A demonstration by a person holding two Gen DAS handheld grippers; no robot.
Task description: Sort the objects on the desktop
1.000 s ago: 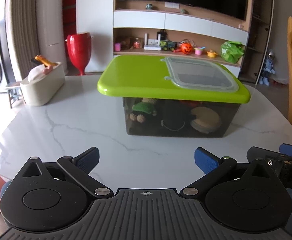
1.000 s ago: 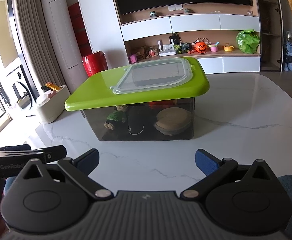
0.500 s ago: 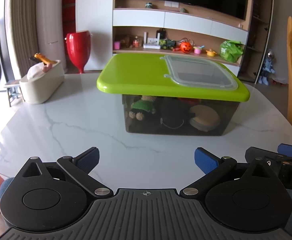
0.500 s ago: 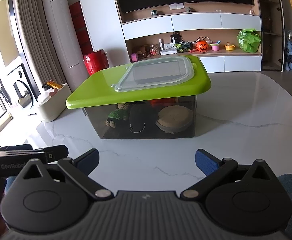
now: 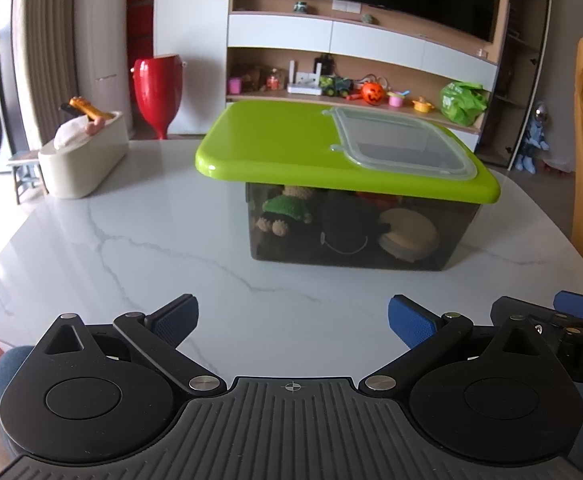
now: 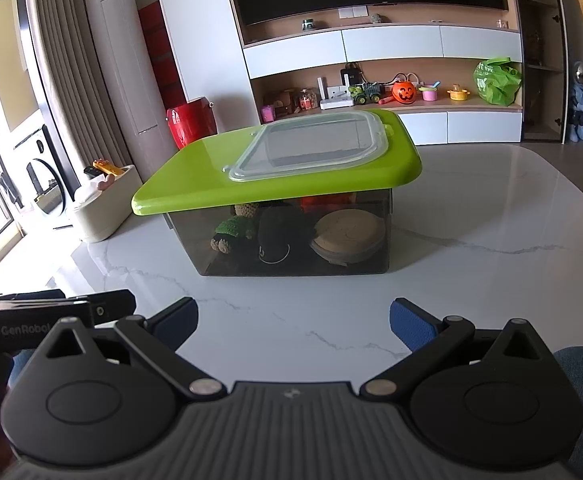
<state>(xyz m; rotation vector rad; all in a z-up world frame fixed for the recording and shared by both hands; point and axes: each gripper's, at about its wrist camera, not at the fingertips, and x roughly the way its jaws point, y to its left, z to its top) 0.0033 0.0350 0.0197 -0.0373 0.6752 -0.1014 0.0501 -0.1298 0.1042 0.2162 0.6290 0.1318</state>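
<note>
Seemingly finished — toys boxed under the green lid [image 5: 275, 136] ahead of both tools [image 5: 289, 318] [image 6: 291, 318], released, bare table [image 5: 139, 240] between.

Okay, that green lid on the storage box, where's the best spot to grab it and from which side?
Probably its overhanging edge. The green lid juts out past the smoky box, most at its left end, leaving room for a finger under the lip. Bring the open left gripper in level from the front-left, one finger above, one below.
</note>
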